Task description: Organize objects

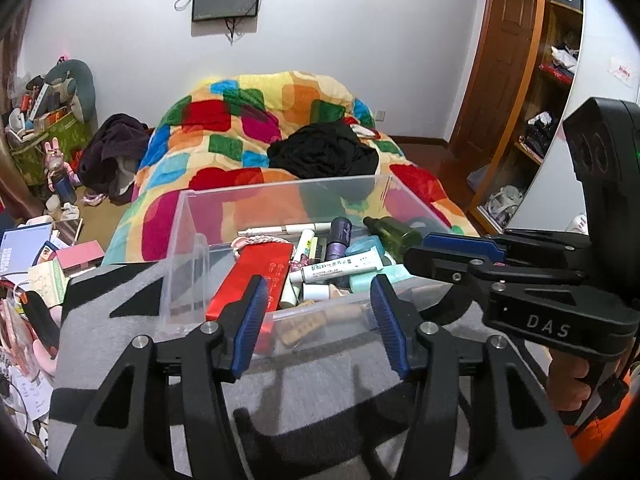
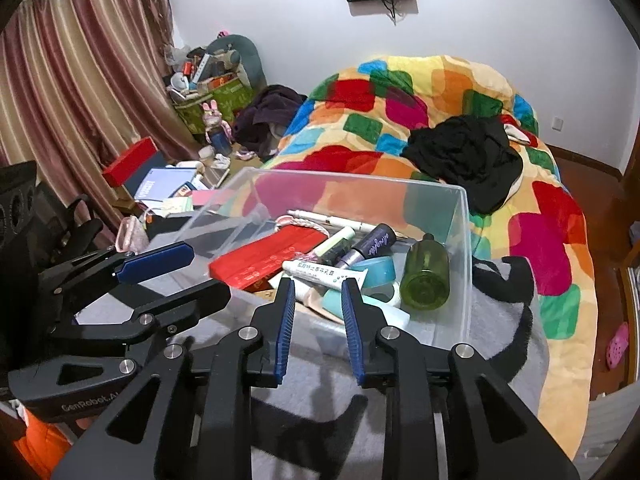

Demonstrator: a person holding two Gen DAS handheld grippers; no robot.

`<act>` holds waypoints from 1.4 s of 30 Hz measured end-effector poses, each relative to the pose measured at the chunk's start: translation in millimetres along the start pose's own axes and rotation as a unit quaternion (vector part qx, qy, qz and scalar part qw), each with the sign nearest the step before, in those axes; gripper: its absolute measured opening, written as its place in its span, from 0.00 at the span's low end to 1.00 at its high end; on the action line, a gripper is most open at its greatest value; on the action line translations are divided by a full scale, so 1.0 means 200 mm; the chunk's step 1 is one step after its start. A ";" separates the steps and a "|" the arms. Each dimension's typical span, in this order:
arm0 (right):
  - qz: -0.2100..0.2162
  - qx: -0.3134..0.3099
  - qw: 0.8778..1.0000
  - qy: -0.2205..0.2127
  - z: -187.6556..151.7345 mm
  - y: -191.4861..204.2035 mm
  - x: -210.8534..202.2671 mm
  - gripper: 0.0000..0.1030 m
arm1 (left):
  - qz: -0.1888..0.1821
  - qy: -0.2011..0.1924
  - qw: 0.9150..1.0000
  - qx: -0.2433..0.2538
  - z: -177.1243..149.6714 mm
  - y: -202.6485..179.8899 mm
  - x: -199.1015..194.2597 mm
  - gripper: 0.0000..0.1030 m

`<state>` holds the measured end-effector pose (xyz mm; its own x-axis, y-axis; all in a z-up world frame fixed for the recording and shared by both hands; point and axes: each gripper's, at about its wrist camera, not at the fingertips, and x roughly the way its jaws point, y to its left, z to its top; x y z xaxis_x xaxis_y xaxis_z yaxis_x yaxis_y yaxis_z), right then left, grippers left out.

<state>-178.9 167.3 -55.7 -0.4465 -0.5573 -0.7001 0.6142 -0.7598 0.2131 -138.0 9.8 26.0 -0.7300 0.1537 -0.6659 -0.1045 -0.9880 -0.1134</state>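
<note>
Setting: a clear plastic bin [image 2: 460, 240] sits on a grey and black cloth [image 2: 500, 320] at the foot of a bed with a patchwork quilt [image 2: 400, 120].
Left claw [image 1: 318, 322]: spread, nothing between its blue pads; it hovers over the bin's near wall.
Right claw [image 2: 318, 322]: jaws close together but with a narrow gap, pinching nothing – the pads frame the near end of the clutter without touching it.
Task's things: all inside the bin, ahead of and below both claws.
Key relation: the white ointment tube [image 2: 324, 274] lies just beyond the right claw's tips, its long axis running left to right across the claw's line of reach – so the jaws would close along the tube's length unless the wrist rolls.
Nearer hand: the right one, by my reading; the left claw lines up better with the red box [image 1: 252, 280].
Red box axis: diagonal, near end toward the left claw, far end toward the back of the bin.
Count, as far as visible: one red box, one white tube, one green bottle [image 2: 426, 274] lying on its side, one purple tube [image 2: 370, 246], one white pen [image 2: 332, 218] along the back, one roll of blue tape [image 2: 380, 270].
Uncertain: the smaller pale tubes under the pile overlap too much to count.
</note>
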 end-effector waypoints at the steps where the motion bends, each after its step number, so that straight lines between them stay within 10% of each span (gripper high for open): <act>1: 0.001 0.000 1.000 -0.004 0.00 0.00 -0.02 0.21 | 0.000 -0.004 1.000 -0.001 0.00 0.00 -0.02 0.54; 17: -0.031 -0.015 0.996 -0.085 -0.16 0.11 -0.27 0.53 | 0.031 -0.079 0.996 0.000 -0.16 -0.01 -0.28 0.91; 25: -0.052 -0.026 0.993 -0.101 -0.24 0.16 -0.31 0.74 | 0.032 -0.072 0.997 -0.007 -0.23 0.00 -0.29 0.94; 42: -0.051 -0.021 0.994 -0.094 -0.27 0.17 -0.29 0.74 | 0.031 -0.072 0.997 -0.012 -0.24 0.01 -0.28 0.94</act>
<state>-97.2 191.7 -44.6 -0.6191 -0.5343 -0.5756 0.5849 -0.8028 0.1162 -65.1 0.6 26.5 -0.8238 0.0870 -0.5601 -0.0416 -0.9948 -0.0933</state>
